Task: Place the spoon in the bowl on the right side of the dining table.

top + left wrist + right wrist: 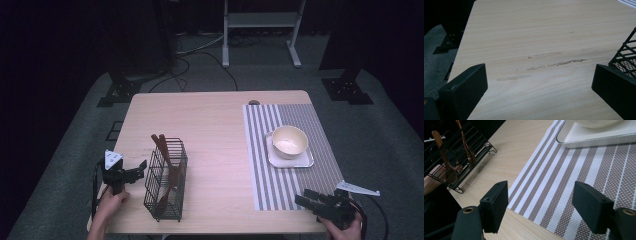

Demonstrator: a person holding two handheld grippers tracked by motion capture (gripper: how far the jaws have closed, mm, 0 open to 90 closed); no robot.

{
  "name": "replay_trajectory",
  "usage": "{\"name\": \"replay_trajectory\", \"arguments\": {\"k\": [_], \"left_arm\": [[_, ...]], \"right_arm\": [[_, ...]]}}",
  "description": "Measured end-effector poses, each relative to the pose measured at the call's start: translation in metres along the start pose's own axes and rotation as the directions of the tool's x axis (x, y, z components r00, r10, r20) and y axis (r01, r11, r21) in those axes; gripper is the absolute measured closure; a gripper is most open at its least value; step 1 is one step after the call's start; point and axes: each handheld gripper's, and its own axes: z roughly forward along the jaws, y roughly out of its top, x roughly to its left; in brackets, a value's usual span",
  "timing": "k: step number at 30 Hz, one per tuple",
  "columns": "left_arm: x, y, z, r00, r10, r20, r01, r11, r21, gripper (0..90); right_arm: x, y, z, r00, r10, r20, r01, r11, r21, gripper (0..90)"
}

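The left claw [136,172] hovers open just beside the wire basket [166,181], gripping nothing. The brown wooden utensils [167,170] stand inside the basket, untouched. Rightward, the bowl [289,141] sits on its tray on the striped mat [280,185]. The right claw [312,202] waits open over the mat's near edge. Work seems barely begun.

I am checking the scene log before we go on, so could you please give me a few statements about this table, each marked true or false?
1. The wire basket holds wooden utensils. True.
2. The bowl sits directly on the bare table. False: it rests on a white square plate on the striped placemat.
3. The left gripper is open beside the basket. True.
4. The right gripper is shut on the bowl. False: it is open, over the placemat's near edge.
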Motion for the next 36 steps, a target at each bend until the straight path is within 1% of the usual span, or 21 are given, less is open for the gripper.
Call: {"name": "replay_trajectory", "arguments": {"k": [3, 7, 8, 9, 10, 11, 13, 16, 19, 21, 22, 23, 24, 28, 29, 31, 35, 36], "left_arm": [[-0.001, 0.0, 0.0, 1.0, 0.008, -0.003, -0.008, 1.0, -0.002, 0.0], [0.0, 0.0, 0.0, 1.0, 0.005, -0.004, -0.005, 1.0, 0.0, 0.0], [0.0, 0.0, 0.0, 1.0, 0.004, -0.003, -0.004, 1.0, -0.001, 0.0], [0.0, 0.0, 0.0, 1.0, 0.004, -0.003, -0.004, 1.0, -0.001, 0.0], [-0.001, 0.0, 0.0, 1.0, 0.007, -0.003, -0.007, 1.0, -0.002, 0.0], [-0.001, 0.0, 0.0, 1.0, 0.007, -0.003, -0.007, 1.0, -0.002, 0.0], [-0.001, 0.0, 0.0, 0.9999, 0.013, 0.001, -0.013, 0.9999, -0.002, 0.0], [-0.001, 0.0, 0.0, 0.9999, 0.011, -0.002, -0.011, 0.9999, -0.003, 0.0], [-0.001, 0.0, -0.001, 1.0, 0.01, 0.0, -0.01, 0.9999, -0.004, 0.0], [-0.001, 0.0, -0.001, 0.9999, 0.011, 0.001, -0.011, 0.9999, -0.003, 0.0], [-0.001, 0.0, -0.001, 0.9999, 0.01, 0.0, -0.01, 0.9999, -0.003, 0.0], [-0.001, 0.0, -0.001, 0.9999, 0.01, 0.0, -0.01, 0.9999, -0.003, 0.0], [-0.001, 0.0, -0.001, 1.0, 0.009, 0.002, -0.009, 0.9999, -0.005, 0.0], [-0.001, 0.0, 0.0, 0.9999, 0.01, 0.002, -0.01, 0.9999, -0.004, 0.0], [-0.001, 0.0, 0.0, 0.9999, 0.012, 0.002, -0.012, 0.9999, -0.003, 0.0], [-0.001, 0.0, 0.0, 0.9999, 0.013, 0.002, -0.013, 0.9999, -0.003, 0.0], [-0.001, 0.0, -0.001, 1.0, 0.009, 0.003, -0.009, 0.9999, -0.005, 0.0], [-0.001, 0.0, -0.001, 1.0, 0.009, 0.003, -0.009, 0.9999, -0.005, 0.0]], "right_arm": [[-0.001, 0.0, 0.003, 0.9999, 0.003, -0.016, -0.003, 1.0, 0.014, 27.6], [-0.001, 0.001, 0.007, 0.9997, 0.006, -0.025, -0.006, 1.0, 0.028, 27.6], [0.0, 0.002, 0.011, 0.9996, -0.007, -0.028, 0.008, 0.999, 0.042, 27.6], [0.0, 0.002, 0.011, 0.9996, -0.007, -0.028, 0.008, 0.999, 0.042, 27.6], [0.004, 0.003, 0.015, 0.9993, -0.026, -0.029, 0.027, 0.998, 0.055, 27.6], [0.004, 0.003, 0.015, 0.9993, -0.026, -0.029, 0.027, 0.998, 0.055, 27.6], [0.01, 0.005, 0.02, 0.9981, -0.04, -0.046, 0.044, 0.996, 0.08, 27.6], [0.014, 0.006, 0.024, 0.9971, -0.049, -0.059, 0.054, 0.995, 0.089, 27.6], [0.022, 0.011, 0.031, 0.9951, -0.064, -0.075, 0.072, 0.991, 0.11, 27.6], [0.023, 0.012, 0.032, 0.9946, -0.071, -0.076, 0.079, 0.99, 0.114, 27.5], [0.027, 0.016, 0.036, 0.9932, -0.081, -0.083, 0.091, 0.989, 0.12, 27.5], [0.027, 0.016, 0.036, 0.9932, -0.081, -0.083, 0.091, 0.989, 0.12, 27.5], [0.03, 0.019, 0.04, 0.992, -0.088, -0.091, 0.099, 0.987, 0.126, 27.2], [0.034, 0.024, 0.046, 0.9903, -0.096, -0.101, 0.109, 0.985, 0.134, 27.1], [0.037, 0.028, 0.05, 0.9894, -0.101, -0.105, 0.115, 0.983, 0.142, 27.1], [0.038, 0.029, 0.052, 0.989, -0.101, -0.108, 0.116, 0.983, 0.145, 27.1], [0.044, 0.037, 0.059, 0.9867, -0.107, -0.122, 0.126, 0.979, 0.158, 26.8], [0.048, 0.041, 0.062, 0.9849, -0.118, -0.126, 0.138, 0.978, 0.158, 26.8]]}}
